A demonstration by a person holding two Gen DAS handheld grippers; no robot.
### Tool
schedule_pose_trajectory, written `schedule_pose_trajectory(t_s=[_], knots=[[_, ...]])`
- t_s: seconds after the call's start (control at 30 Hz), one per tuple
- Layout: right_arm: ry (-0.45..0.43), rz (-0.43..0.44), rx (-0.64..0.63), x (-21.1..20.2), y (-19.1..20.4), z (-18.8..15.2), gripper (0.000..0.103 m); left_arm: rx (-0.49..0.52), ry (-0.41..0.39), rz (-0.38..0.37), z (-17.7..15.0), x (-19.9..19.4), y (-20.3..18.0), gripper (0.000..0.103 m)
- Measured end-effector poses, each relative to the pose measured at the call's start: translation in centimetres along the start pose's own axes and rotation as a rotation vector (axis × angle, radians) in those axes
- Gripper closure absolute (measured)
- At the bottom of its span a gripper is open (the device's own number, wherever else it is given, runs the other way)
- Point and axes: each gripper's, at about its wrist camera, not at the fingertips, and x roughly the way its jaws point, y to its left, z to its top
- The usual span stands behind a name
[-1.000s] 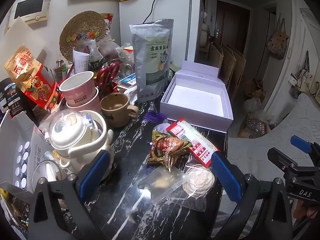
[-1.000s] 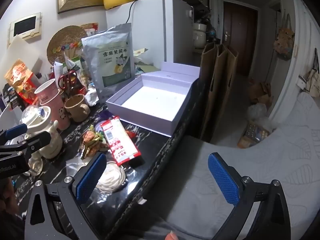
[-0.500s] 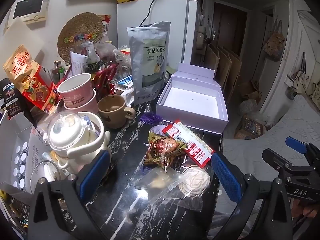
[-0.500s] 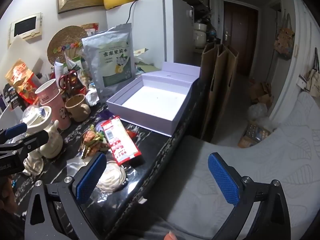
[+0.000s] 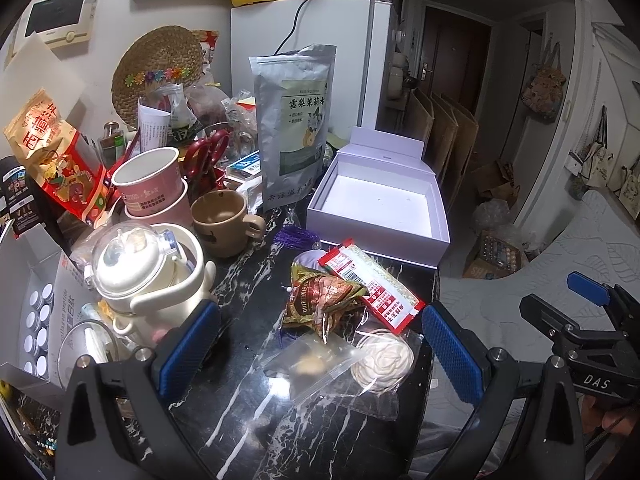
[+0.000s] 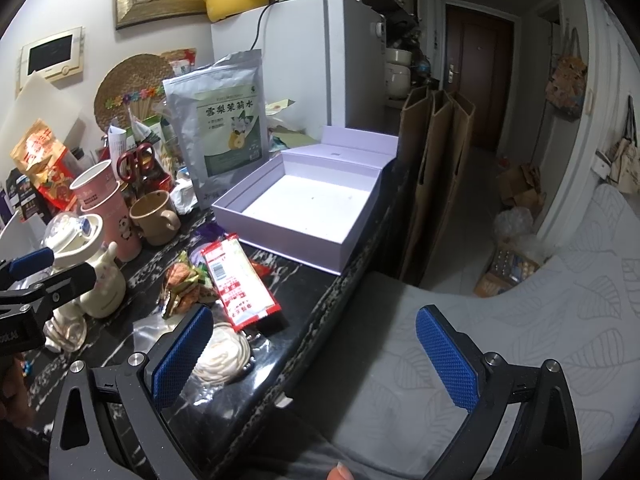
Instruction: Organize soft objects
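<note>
Fingers [image 5: 188, 348] of the left gripper [image 5: 316, 354] spread wide and empty, low in frame, framing the soft packets [image 5: 320, 300]; the right gripper [image 6: 316, 354] equally wide. The open box [image 5: 378, 204] waits mid-frame on the surface [image 5: 248, 412], likely their destination.

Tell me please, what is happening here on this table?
A person holds a gripper in each hand over a crowded black marble table. Both the left gripper and the right gripper are open and hold nothing. Near the table's edge lie a red packet, a brown snack wrapper, a clear bag and a cream fabric flower. Behind them an open lavender box stands empty, so nothing is sorted yet.
</note>
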Motion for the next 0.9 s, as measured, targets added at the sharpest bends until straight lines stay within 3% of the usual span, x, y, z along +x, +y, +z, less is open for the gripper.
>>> schedule_pose_trajectory(t_s=[0.9], knots=[[-0.005,-0.004,0.003,-0.65,-0.53,0.06,0.000,0.003,-0.004,-0.029,-0.25,-0.60,-0.37,0.000]])
